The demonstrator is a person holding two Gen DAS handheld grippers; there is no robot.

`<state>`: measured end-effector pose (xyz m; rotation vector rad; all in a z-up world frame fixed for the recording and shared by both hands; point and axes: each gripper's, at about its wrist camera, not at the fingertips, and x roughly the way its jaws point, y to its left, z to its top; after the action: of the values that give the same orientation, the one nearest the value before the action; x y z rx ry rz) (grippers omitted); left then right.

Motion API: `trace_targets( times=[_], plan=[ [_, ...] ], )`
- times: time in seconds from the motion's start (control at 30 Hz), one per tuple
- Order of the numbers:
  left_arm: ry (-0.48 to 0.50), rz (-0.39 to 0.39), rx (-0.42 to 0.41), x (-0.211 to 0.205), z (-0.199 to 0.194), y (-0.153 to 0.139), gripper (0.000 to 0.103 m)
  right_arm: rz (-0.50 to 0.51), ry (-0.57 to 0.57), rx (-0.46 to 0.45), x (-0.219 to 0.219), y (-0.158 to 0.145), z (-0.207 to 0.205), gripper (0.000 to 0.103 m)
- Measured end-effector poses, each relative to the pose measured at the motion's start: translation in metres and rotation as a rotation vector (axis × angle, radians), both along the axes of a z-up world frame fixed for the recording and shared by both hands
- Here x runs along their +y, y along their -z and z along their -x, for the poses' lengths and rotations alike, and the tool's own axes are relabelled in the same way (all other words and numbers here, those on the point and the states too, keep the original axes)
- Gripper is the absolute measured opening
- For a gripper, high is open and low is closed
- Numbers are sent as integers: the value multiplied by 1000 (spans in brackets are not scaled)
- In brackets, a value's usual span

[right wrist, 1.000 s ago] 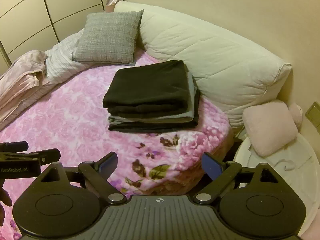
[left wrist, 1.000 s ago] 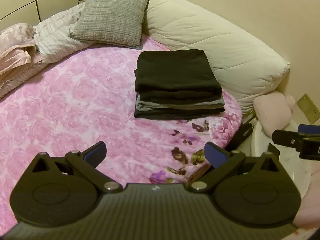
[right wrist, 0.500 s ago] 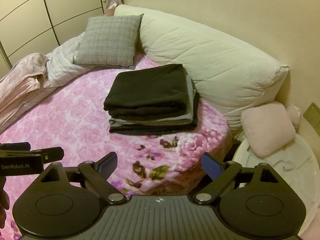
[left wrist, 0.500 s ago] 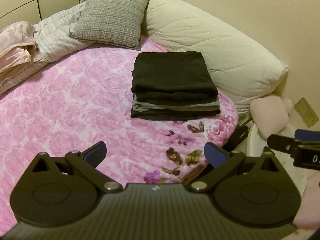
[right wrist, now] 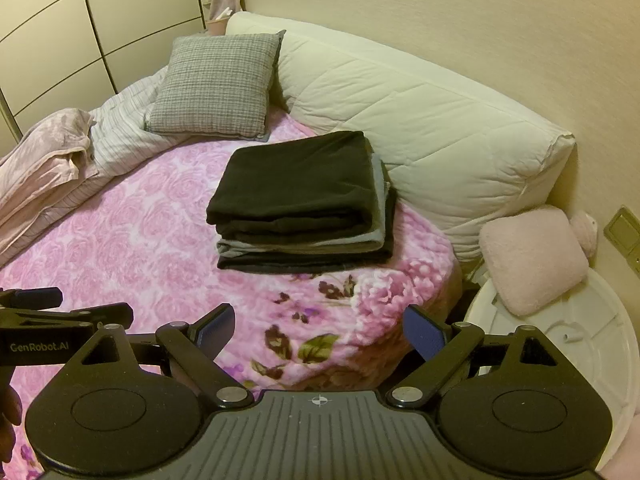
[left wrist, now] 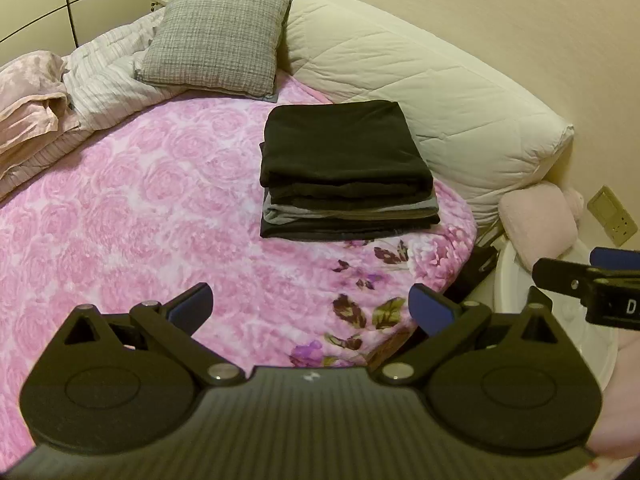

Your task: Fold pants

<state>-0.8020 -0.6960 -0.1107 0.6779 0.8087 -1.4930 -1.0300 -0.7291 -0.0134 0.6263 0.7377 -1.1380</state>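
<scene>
Left wrist view shows the left gripper with its jaws wide open and nothing between them. It hangs above the pink flower blanket on the bed. The folded pants lie on top of a neat stack of folded clothes on the blanket, well ahead of the jaws and a little to the right. The stack sits near the bed's far right edge, just beside the big cream cushion. A grey pillow leans behind it. The right gripper pokes in from the right side, past the bed's edge.

Right wrist view shows the right gripper with its jaws wide open and empty too. The stack lies ahead of it, a bit to the left. A small pink cushion rests on a white round thing beside the bed.
</scene>
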Motion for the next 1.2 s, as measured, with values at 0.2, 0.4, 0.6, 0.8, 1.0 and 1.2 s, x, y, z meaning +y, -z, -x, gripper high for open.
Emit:
trace_targets(
  times=[0.2,0.4,0.6,0.8,1.0,1.2],
  plan=[
    [2,4,-7,0,-1,0,102,2,-4,5,1,-1,-4,88],
    [3,-2,-12,1,-3,0,102,4,-5,5,0,-1,-6,88],
    [0,-13,-14,-1,-4,3,102,10,-8,17,-1,-1,-12,88],
    [9,-4,-32,0,1,2,102,9,-10,23,-3,-1,-12,88],
    [10,-2,-37,-1,4,3,102,11,-8,29,-4,-1,-12,88],
    [5,2,-45,-4,11,3,102,2,-7,25,-7,1,-10,88]
  ],
)
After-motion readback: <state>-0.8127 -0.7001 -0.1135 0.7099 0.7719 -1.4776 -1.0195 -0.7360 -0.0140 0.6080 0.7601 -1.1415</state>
